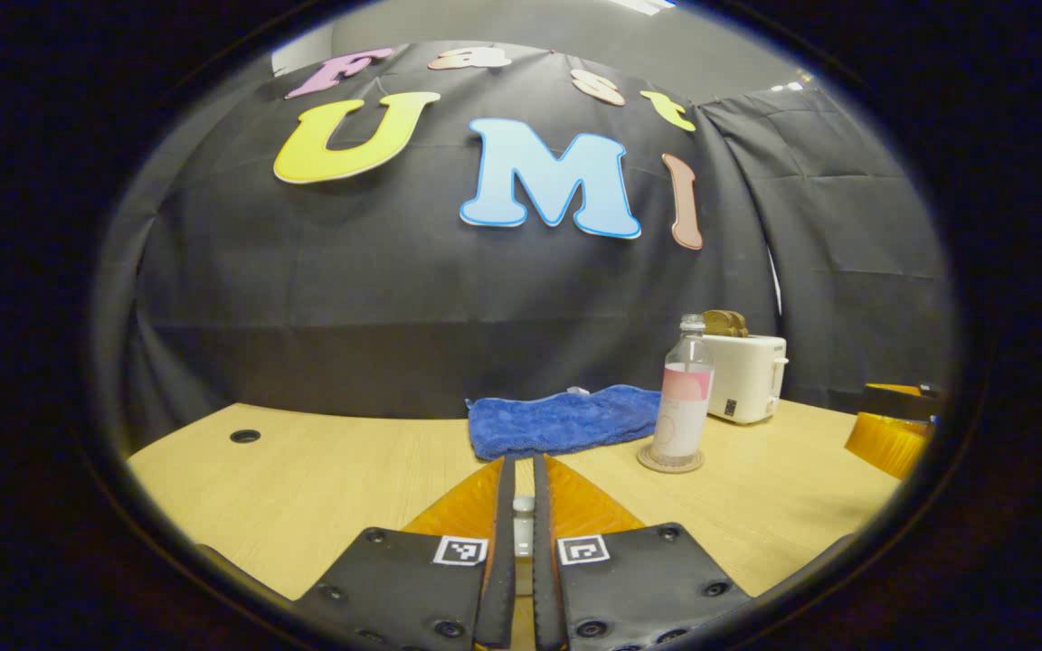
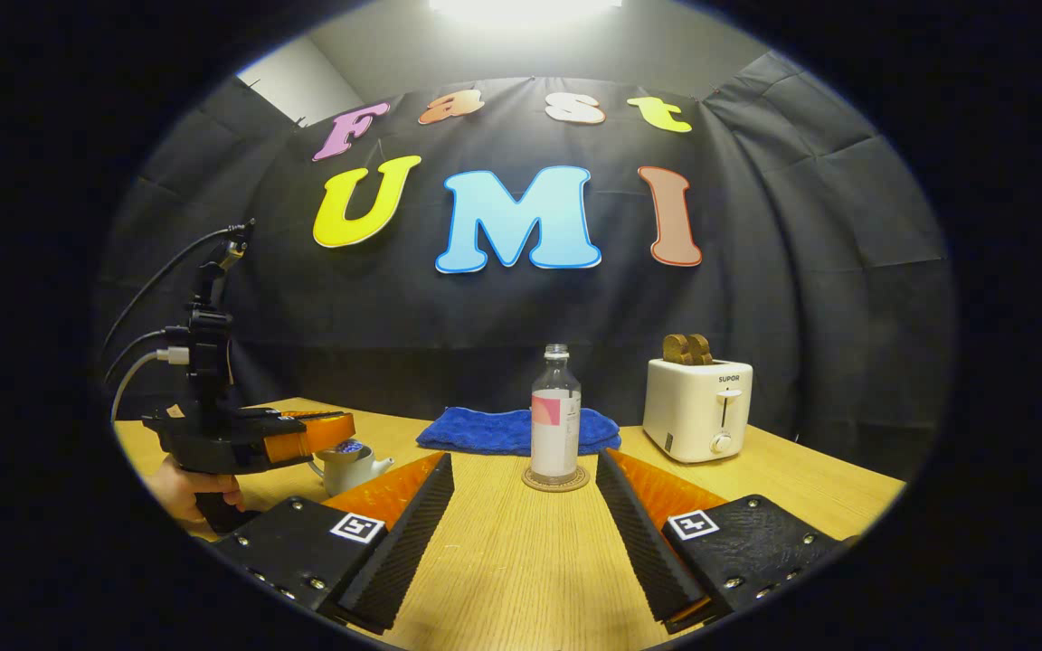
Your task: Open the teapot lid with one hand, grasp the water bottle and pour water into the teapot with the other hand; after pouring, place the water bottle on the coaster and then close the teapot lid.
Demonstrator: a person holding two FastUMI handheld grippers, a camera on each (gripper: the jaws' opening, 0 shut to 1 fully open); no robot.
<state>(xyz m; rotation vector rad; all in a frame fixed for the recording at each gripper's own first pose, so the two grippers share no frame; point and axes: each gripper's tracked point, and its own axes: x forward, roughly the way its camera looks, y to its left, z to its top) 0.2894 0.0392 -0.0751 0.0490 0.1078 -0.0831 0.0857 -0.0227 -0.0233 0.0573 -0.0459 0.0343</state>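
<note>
1. The water bottle (image 2: 555, 414) stands upright on a round coaster (image 2: 556, 480) on the wooden table (image 2: 503, 561), in front of a blue towel (image 2: 507, 430) and beside a white toaster (image 2: 698, 409).
2. The right gripper (image 2: 525, 506) is spread wide, facing the bottle.
3. The left gripper (image 1: 523, 506) is nearly closed around a small white knob (image 1: 523, 504), probably the lid's; actual contact is unclear.
4. The small white teapot (image 2: 351, 466) sits under the left gripper, mostly hidden.
5. The bottle looks light, smooth and slippery, with no cap visible; grip its labelled middle.

Light source: bright ceiling lamp (image 2: 525, 7), blown out in the right gripper view.
Counter (image 2: 521, 561): evenly lit, soft shadows.
Edges: fisheye bending, darkening.
Focus: sharp centrally.
</note>
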